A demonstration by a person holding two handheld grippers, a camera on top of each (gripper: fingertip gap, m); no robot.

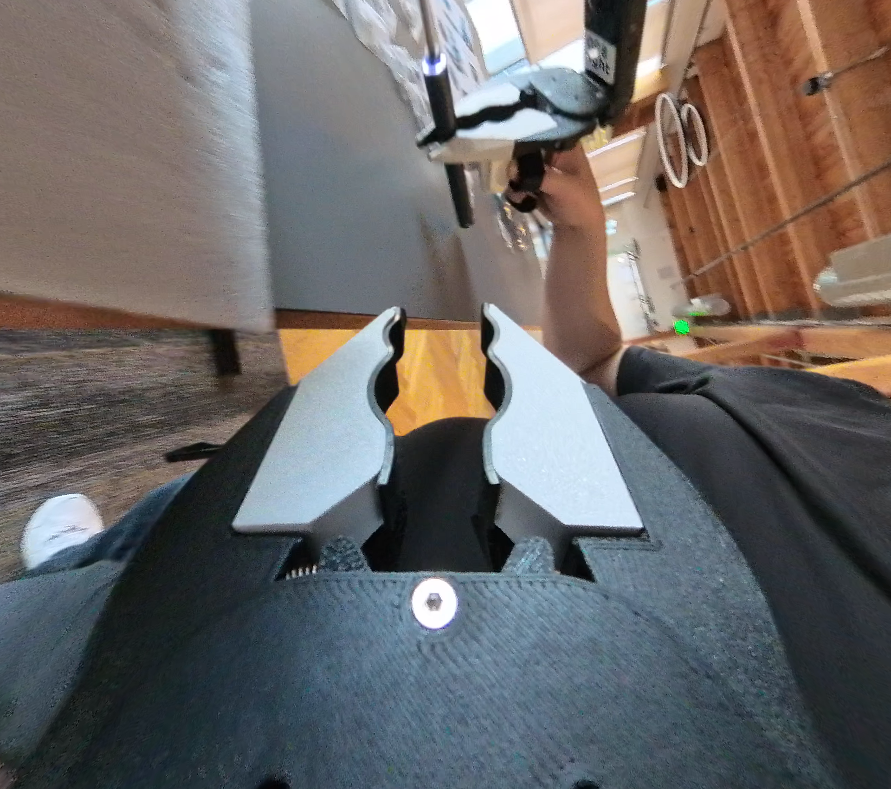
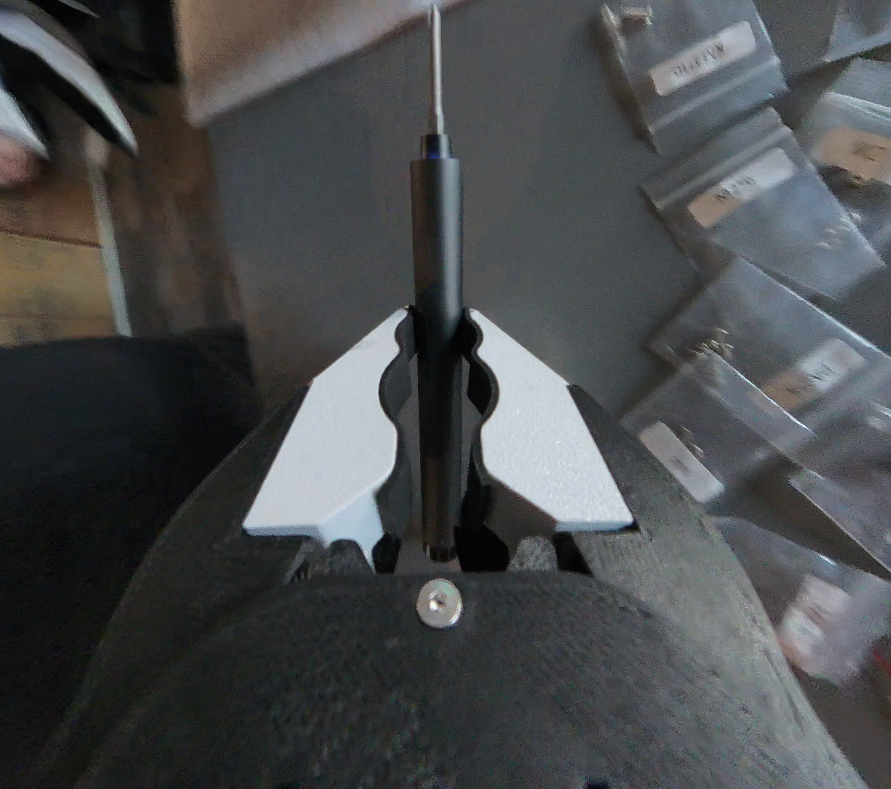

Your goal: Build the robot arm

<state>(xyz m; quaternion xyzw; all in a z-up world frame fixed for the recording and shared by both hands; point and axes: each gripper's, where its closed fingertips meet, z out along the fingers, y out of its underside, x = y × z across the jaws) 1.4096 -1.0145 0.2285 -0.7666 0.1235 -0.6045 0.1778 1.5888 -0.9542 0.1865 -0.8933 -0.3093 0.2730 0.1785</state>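
Note:
My right gripper (image 2: 438,320) is shut on a slim black electric screwdriver (image 2: 436,264) with a thin metal bit pointing away from me, held in the air over a grey mat (image 2: 530,187). The same gripper (image 1: 434,139) and screwdriver (image 1: 436,91) show in the left wrist view, held up by a person's hand (image 1: 564,187). My left gripper (image 1: 442,315) is open and empty, its grey fingers (image 1: 328,418) apart, held low near the person's dark clothing (image 1: 747,452), away from the mat.
Several clear plastic bags (image 2: 752,211) with white labels lie in a row on the right of the grey mat. A pale upholstered seat (image 1: 120,115) is at the left. A wooden floor (image 1: 434,361), a carpet (image 1: 96,380) and a white shoe (image 1: 60,524) are below. Tip to tip, the grippers are about 20 cm apart.

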